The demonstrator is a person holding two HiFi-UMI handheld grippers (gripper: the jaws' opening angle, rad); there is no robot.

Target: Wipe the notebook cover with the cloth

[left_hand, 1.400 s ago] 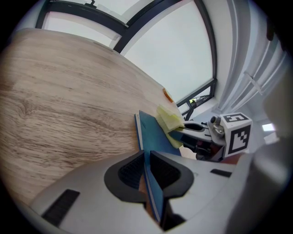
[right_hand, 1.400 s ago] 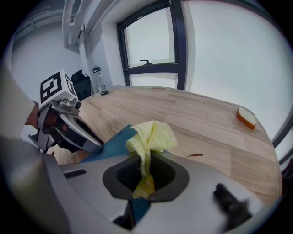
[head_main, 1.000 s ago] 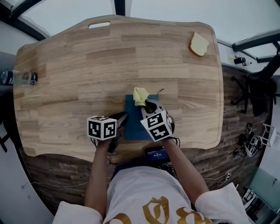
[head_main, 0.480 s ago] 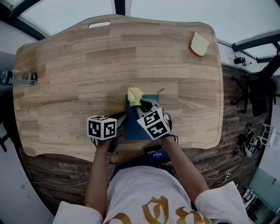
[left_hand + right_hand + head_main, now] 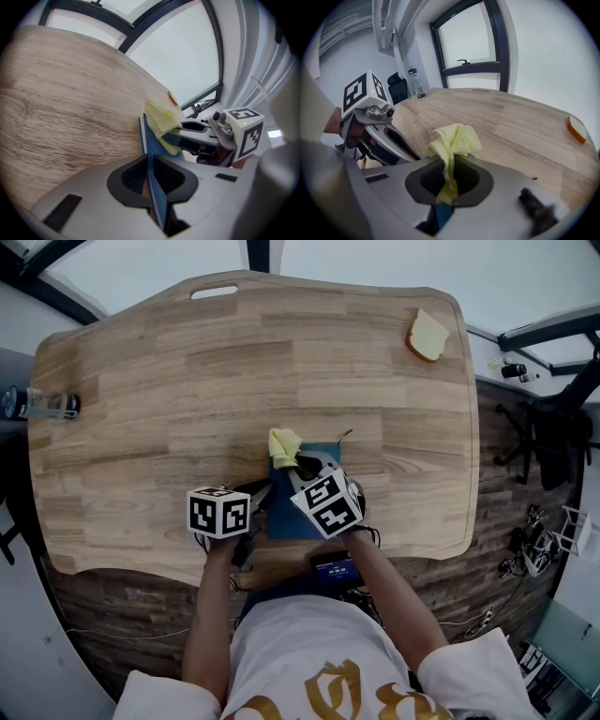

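A blue notebook [image 5: 283, 512] lies on the wooden table [image 5: 187, 399] near its front edge. My left gripper [image 5: 263, 493] is shut on the notebook's near left edge [image 5: 151, 154], which runs edge-on between its jaws. My right gripper [image 5: 298, 468] is shut on a crumpled yellow cloth [image 5: 284, 446], pressed on the cover's far left part. In the right gripper view the cloth [image 5: 454, 140] bunches up out of the jaws. The left gripper view shows the cloth [image 5: 161, 123] against the blue cover, with the right gripper [image 5: 185, 131] behind it.
A yellow sponge [image 5: 426, 335] lies at the table's far right corner. A bottle [image 5: 42, 405] rests on its side at the left edge. A handle slot [image 5: 214, 293] is cut in the far edge. An office chair [image 5: 553, 432] stands right of the table.
The right gripper has dragged the yellow cloth leftward across the notebook cover. The left gripper and the notebook have stayed where they were.
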